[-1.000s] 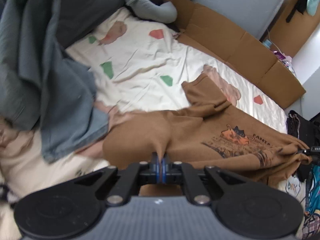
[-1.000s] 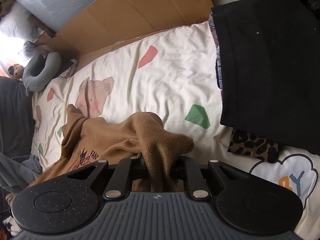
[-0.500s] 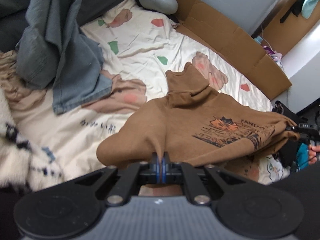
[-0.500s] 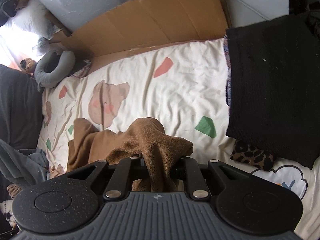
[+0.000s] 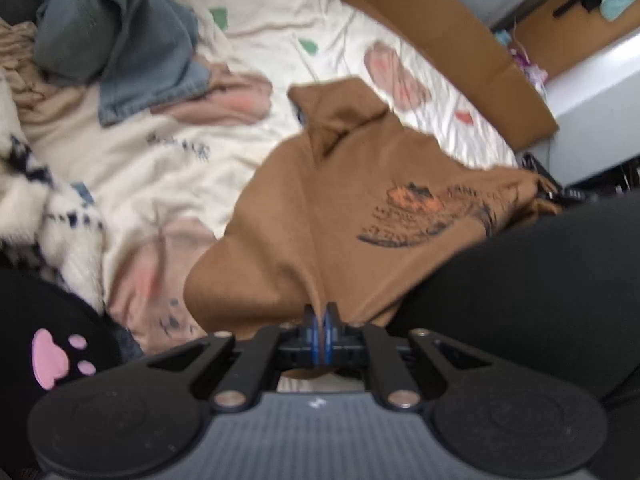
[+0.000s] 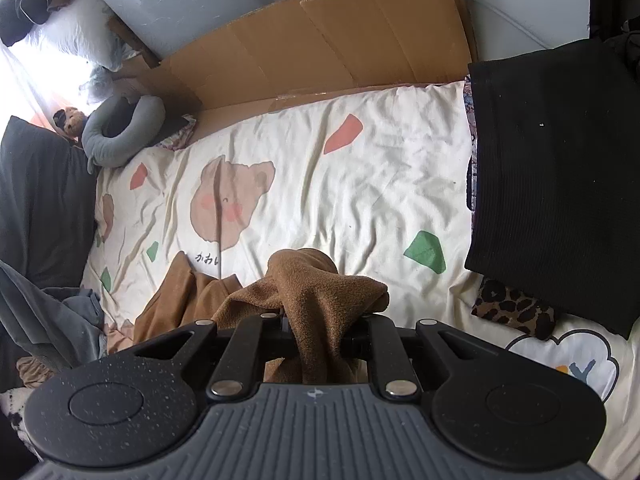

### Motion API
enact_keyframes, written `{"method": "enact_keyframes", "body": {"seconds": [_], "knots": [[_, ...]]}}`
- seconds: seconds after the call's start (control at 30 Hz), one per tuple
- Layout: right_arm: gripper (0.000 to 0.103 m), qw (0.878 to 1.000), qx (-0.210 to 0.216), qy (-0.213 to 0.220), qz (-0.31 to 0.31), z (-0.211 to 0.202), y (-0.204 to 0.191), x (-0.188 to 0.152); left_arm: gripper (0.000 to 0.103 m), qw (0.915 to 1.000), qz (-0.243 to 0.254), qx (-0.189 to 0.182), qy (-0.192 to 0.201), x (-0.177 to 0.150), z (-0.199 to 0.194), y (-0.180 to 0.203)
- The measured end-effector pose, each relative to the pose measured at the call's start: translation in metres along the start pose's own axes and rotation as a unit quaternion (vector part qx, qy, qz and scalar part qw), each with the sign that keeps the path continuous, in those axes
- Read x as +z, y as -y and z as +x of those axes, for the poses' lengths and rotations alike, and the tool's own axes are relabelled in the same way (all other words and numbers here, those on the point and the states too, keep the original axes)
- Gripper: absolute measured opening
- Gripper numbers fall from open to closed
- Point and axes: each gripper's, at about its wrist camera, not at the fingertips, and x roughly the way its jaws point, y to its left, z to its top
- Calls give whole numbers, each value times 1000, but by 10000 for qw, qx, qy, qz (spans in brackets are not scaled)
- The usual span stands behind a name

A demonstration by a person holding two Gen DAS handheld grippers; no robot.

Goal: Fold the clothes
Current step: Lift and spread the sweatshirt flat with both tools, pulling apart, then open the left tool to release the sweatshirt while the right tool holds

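Cream bedding (image 6: 360, 184) printed with bear faces and coloured patches fills both views, with flattened cardboard (image 6: 340, 36) propped along its far edge. We hold a brown sweatshirt (image 5: 332, 204) between the two grippers. Left wrist view, somewhat blurred: the left gripper (image 5: 320, 320) has its blue-edged jaws closed to a thin slit, pinching a fold of the sweatshirt at the near edge, and the garment spreads away from it across the bedding with its orange-and-black chest print (image 5: 420, 212) facing up. A collar or hood end points toward the cardboard. Beyond the sweatshirt's far right corner we see a small part of the other gripper (image 5: 568, 194), touching the fabric. Grey-blue jeans (image 5: 128, 32) lie heaped at upper left, well apart from the sweatshirt; a white fluffy item with dark marks (image 5: 44, 208) lies at the left edge. Right wrist view: the right gripper (image 6: 316, 320) is closed on a thick bunch of the sweatshirt, which drapes over and hides the fingertips. A black ribbed garment (image 6: 560, 176) lies at the right over a leopard-print piece (image 6: 516, 308). A grey neck pillow (image 6: 120, 136) rests at the far left, near the cardboard.
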Motion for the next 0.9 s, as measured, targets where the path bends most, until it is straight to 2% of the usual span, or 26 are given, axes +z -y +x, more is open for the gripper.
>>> {"method": "enact_keyframes", "body": {"seconds": [0.1,0.17,0.3,0.63,0.9], "knots": [[13,9999,-119,-7,59,0,8,-2,5,9998,5,207,-18,6,1,-8],[13,9998,-177,-43,84,0,14,-6,12,9994,23,359,-1,13,1,-14],[13,9993,-302,-153,142,4,27,-18,17,9980,182,597,75,34,4,-23],[20,9975,-546,-409,203,16,50,-36,42,9937,665,823,374,98,37,-18],[24,9964,-610,-534,243,30,67,-43,55,9877,1150,854,626,158,84,1]]}}
